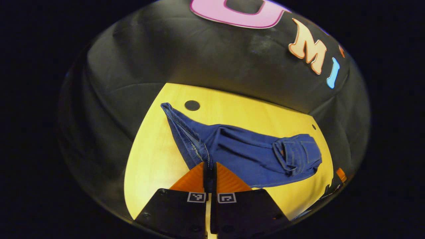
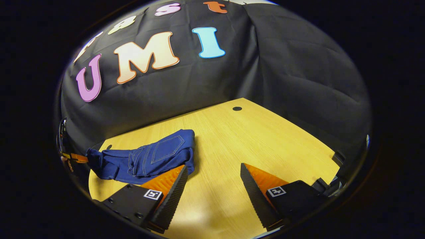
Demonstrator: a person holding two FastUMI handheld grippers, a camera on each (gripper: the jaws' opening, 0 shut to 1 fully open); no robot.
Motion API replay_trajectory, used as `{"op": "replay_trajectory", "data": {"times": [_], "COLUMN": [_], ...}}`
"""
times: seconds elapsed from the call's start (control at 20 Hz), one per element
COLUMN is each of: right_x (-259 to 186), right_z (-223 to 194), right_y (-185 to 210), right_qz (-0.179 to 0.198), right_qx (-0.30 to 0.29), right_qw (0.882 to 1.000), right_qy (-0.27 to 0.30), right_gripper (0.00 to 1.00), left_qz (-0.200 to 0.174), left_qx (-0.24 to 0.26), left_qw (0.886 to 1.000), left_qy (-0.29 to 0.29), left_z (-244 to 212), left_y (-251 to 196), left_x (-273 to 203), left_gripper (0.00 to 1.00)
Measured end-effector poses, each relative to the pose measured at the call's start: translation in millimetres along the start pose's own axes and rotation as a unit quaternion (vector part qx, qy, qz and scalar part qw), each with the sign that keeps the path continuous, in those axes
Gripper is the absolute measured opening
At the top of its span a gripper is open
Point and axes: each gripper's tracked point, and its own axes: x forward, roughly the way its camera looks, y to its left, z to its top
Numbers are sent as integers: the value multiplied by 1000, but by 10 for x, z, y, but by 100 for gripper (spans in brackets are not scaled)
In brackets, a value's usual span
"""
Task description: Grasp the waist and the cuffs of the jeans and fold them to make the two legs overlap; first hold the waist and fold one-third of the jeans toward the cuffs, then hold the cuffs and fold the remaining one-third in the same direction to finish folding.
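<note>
The jeans point(image 1: 245, 149) are deep blue with what looks like orange stitching; the table point(image 2: 265, 139) is yellow wood-grain.

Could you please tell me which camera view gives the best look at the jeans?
The left gripper view: the jeans stretch across the table from the pinched cuff end to the folded waist. The right gripper view shows just the bunched waist end with its back pocket.
</note>
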Motion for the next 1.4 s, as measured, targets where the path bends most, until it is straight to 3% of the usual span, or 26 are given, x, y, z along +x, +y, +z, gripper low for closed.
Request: {"op": "replay_trajectory", "data": {"times": [0.05,0.15,0.25,0.5,0.75,0.8,0.95,1.0,1.05,1.2,1.25,1.4], "right_x": [0,8,2,50,142,139,154,158,156,152,156,167], "right_z": [15,32,43,128,153,153,109,102,91,75,68,45], "right_y": [-57,-182,-366,-730,-822,-805,-810,-813,-818,-823,-826,-843], "right_qz": [6,17,22,30,54,60,73,75,77,79,79,77], "right_qx": [6,19,28,25,26,26,17,13,10,4,3,4], "right_qw": [1000,1000,999,999,998,998,997,997,997,997,997,997], "right_qy": [0,1,3,6,7,9,17,18,20,24,24,26], "right_gripper": [99,94,98,98,98,93,93,98,93,93,98,98], "left_qz": [-4,-13,-19,-64,-95,-113,-157,-165,-169,-146,-136,-110], "left_qx": [2,9,21,44,87,94,113,122,133,188,202,221], "left_qw": [1000,1000,1000,997,992,989,981,979,977,971,969,967], "left_qy": [-3,-8,-13,-24,-11,-10,2,8,13,29,36,61], "left_z": [27,55,71,107,-131,-188,-371,-460,-553,-878,-1020,-1351], "left_y": [-176,-530,-876,-1977,-3001,-3247,-3945,-4137,-4313,-4523,-4541,-4457], "left_x": [3,-1,25,131,391,426,489,525,581,828,910,1039], "left_gripper": [0,0,0,0,0,0,0,0,0,0,0,0]}}
